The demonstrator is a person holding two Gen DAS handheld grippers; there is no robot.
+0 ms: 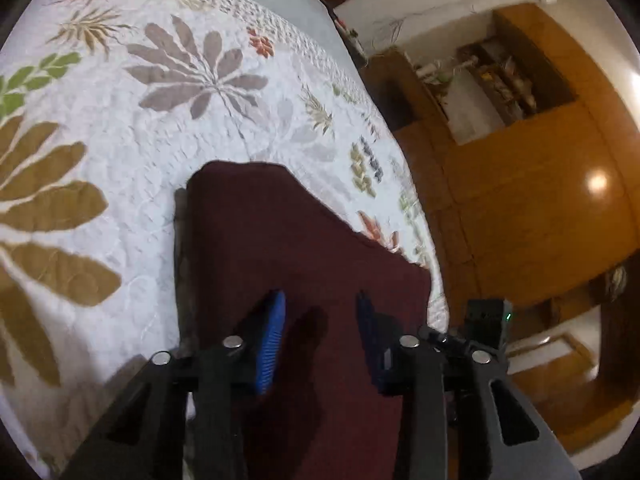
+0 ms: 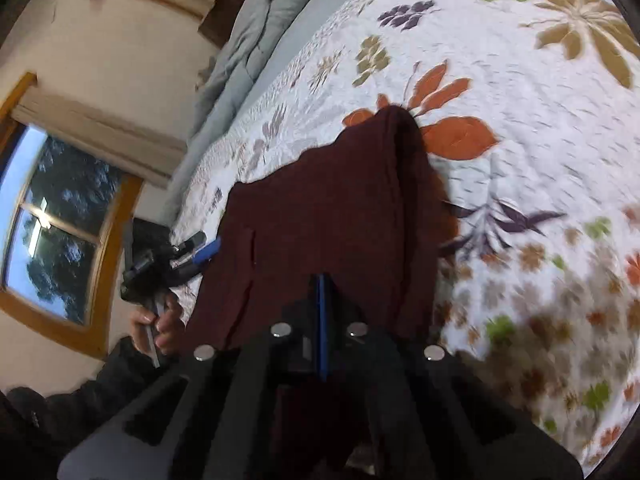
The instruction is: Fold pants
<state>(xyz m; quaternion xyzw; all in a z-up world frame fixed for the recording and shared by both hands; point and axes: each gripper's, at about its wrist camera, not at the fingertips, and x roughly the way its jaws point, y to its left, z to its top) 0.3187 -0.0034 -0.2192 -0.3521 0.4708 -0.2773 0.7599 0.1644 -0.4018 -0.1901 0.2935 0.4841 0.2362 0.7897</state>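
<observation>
The maroon pants (image 1: 304, 248) lie folded on the bed quilt (image 1: 120, 120), near its edge. The left gripper (image 1: 320, 312) hovers above them, jaws wide. The right gripper (image 2: 322, 284), jaws closed, pinches a fabric layer. Risk: an uneven pull could skew the fold.

Floral quilt (image 1: 168, 128) on bed — wood cabinets (image 1: 528, 200), window (image 2: 52, 224), grey duvet (image 2: 256, 36).

I see one pair of dark red pants (image 1: 304, 248) on one bed cover (image 1: 120, 128) with flowers. I count two grippers, the left gripper (image 1: 320, 320) and the right gripper (image 2: 322, 300). I see one window (image 2: 52, 224).
</observation>
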